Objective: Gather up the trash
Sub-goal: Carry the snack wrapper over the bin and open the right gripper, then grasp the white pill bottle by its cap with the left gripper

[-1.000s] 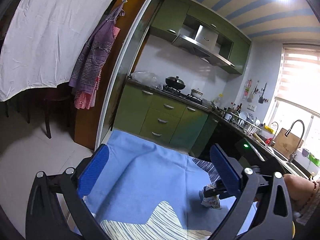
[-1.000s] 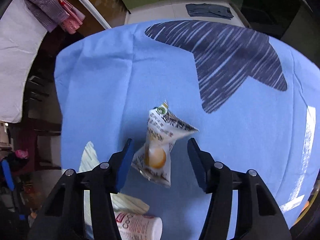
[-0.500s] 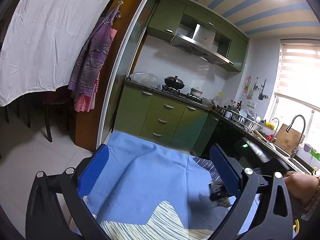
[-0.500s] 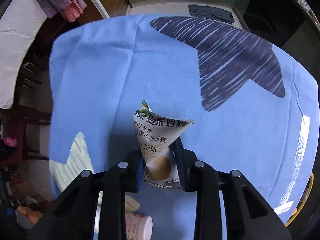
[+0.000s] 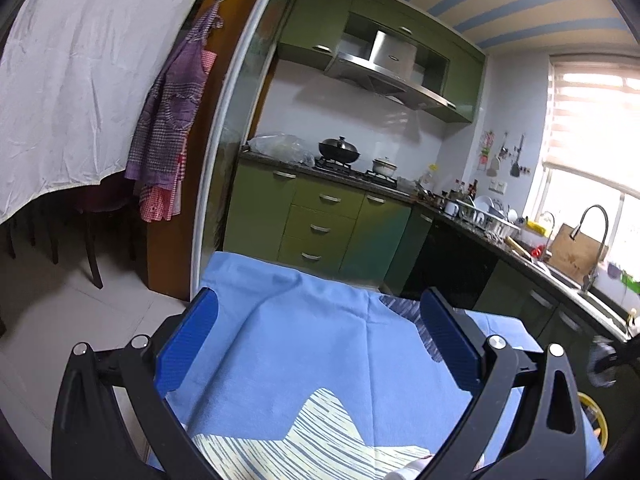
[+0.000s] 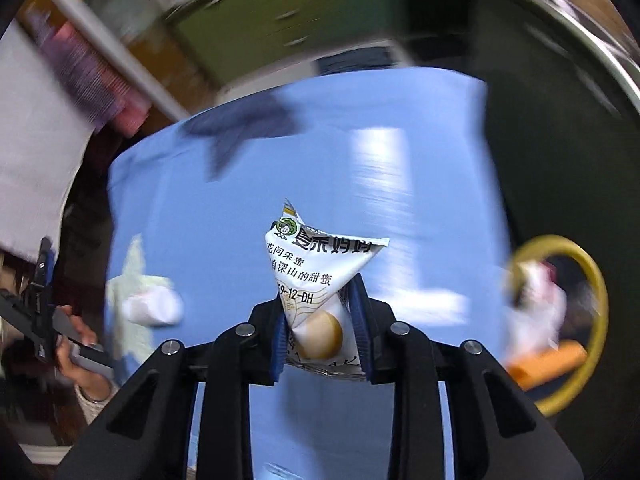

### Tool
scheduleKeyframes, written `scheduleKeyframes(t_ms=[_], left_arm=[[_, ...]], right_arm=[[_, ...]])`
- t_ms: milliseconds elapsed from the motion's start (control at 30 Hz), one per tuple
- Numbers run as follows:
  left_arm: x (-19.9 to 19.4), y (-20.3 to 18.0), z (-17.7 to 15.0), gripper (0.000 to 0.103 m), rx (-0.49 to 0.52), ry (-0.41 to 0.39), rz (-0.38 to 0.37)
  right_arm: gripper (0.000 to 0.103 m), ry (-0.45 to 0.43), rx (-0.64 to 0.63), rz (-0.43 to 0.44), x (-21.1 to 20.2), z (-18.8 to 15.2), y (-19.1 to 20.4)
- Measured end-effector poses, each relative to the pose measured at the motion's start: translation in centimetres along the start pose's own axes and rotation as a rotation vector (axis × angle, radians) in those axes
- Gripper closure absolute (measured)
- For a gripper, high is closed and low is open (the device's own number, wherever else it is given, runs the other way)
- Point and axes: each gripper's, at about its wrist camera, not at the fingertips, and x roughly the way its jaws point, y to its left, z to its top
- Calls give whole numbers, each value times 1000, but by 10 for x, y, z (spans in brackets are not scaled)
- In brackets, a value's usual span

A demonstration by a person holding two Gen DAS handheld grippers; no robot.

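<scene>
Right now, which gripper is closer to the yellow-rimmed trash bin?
Right. The right gripper, clamped on the snack wrapper, hangs beside the yellow-rimmed trash bin. The left gripper waits open and empty over the blue tablecloth, farther from it.

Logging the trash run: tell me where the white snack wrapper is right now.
In the right wrist view, the white snack wrapper sits centre frame, pinched in the right gripper above the blue tablecloth, left of the yellow-rimmed bin.
</scene>
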Motion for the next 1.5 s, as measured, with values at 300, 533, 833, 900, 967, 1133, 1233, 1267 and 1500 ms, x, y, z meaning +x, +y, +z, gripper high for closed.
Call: scheduleKeyframes(t_ms=[300,533,833,900,967,1133,1233,1267,1500], left_arm=[[3,-18,-7,7,92,12,3],[4,-19,-7,7,100,8,10],[2,-20,-4,7,92,24,-56],[6,-24,-5,7,94,68,-145],[16,-36,-10,7,127,171,-252],[14,-79,-24,7,349,310,-386],[7,-111,-38,7,586,404,-468],[5,-120,-44,7,663,431,-487],[5,-148,-78,7,1049,636,-608]], right_arm=[[73,1,268,-158,-2,-45,-177],[53,-5,299,-215,13,-42,-214],[30,-165,222,-145,-41,-77,-167],[27,-190,188,-80,-45,-98,-148],[27,-196,159,-27,-45,-121,-133],[27,-208,128,97,-45,-168,-109],[26,-230,129,163,-48,-187,-102],[25,-240,132,190,-48,-194,-100],[24,-250,133,274,-37,-218,-98]])
